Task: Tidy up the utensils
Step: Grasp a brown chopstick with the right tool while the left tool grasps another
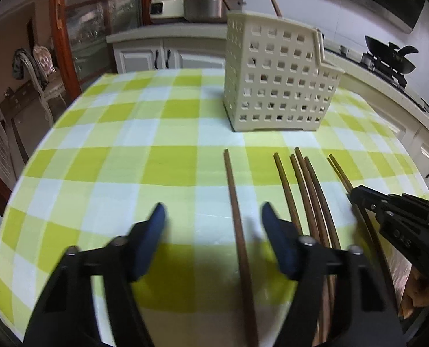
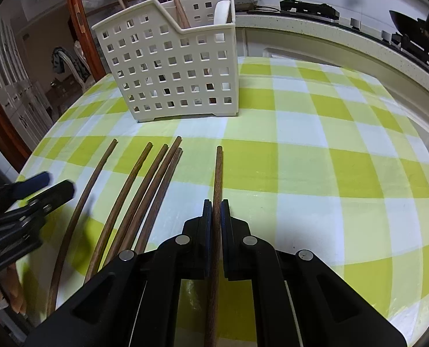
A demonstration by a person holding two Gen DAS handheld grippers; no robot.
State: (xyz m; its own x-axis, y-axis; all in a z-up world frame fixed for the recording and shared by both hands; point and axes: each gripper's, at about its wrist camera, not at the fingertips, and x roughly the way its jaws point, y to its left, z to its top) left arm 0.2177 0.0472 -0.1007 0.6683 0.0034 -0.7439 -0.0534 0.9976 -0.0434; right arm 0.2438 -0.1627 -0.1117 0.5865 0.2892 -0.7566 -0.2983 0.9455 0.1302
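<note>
Right tongs [image 2: 216, 205] clenched on one wooden chopstick [image 2: 218, 173]; left tongs [image 1: 214, 217] released, straddling another chopstick [image 1: 234, 190] lying on the tabletop [image 1: 99, 173], near the caddy [image 1: 275, 78]. Risk: thin stick pivots or slips during insertion.

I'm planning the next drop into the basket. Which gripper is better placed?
Right gripper: shut on a chopstick aimed toward the basket. Left gripper only straddles another chopstick, open.
</note>
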